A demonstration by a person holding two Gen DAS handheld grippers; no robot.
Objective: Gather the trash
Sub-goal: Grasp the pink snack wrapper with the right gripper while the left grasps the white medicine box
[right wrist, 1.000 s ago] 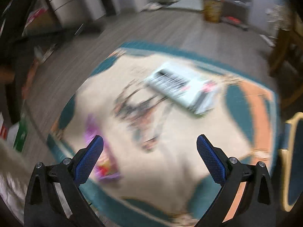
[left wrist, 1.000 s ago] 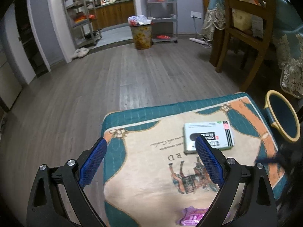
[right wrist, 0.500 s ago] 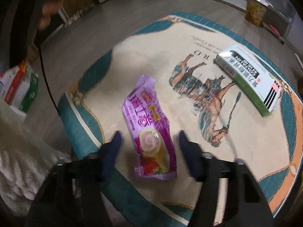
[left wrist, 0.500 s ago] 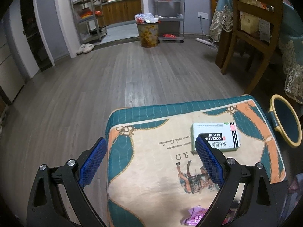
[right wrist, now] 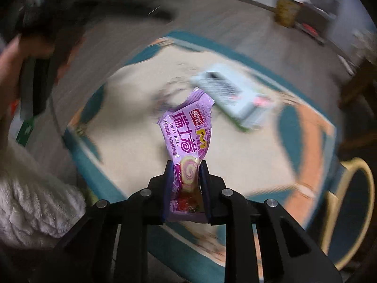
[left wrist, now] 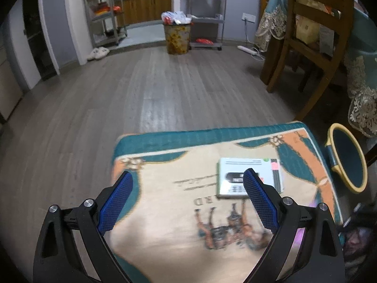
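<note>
Right gripper (right wrist: 184, 184): jaws closing on the lower end of a purple Swiss-roll wrapper (right wrist: 188, 136), pads pressed against its two sides, most of the film standing free above the tips and raised clear of the cushioned stool (right wrist: 132, 89). Left gripper (left wrist: 187, 199): jaws spread wide, nothing between them, hovering over the stool's near half.

Remaining trash: a white-and-green medicine box (left wrist: 245, 172), lying flat near the far right corner of the stool top, just beyond the right-hand fingertip of the left gripper in the left wrist view. Blue bin with yellow rim (left wrist: 346, 158) on the floor just off the stool's right edge; a second, flower-patterned bin (left wrist: 177, 38) far across the room, already heaped.

Likely ways to fail from here:
- Thin, slick film pinched only at one end; probably prone to sliding out during a fast swing toward the bin, judging by the heavy blur in the right wrist view.
- Free upper part floppy; could catch on the bin's rim and hang outside instead of dropping in.
- Release too early or off-centre; light wrapper likely to flutter onto the floor beside the bin.
- Medicine box flat and wide; left jaws may skid it toward the far edge and off the stool if brought down unevenly.
- Both tools working near the right edge; some risk of bumping each other.
</note>
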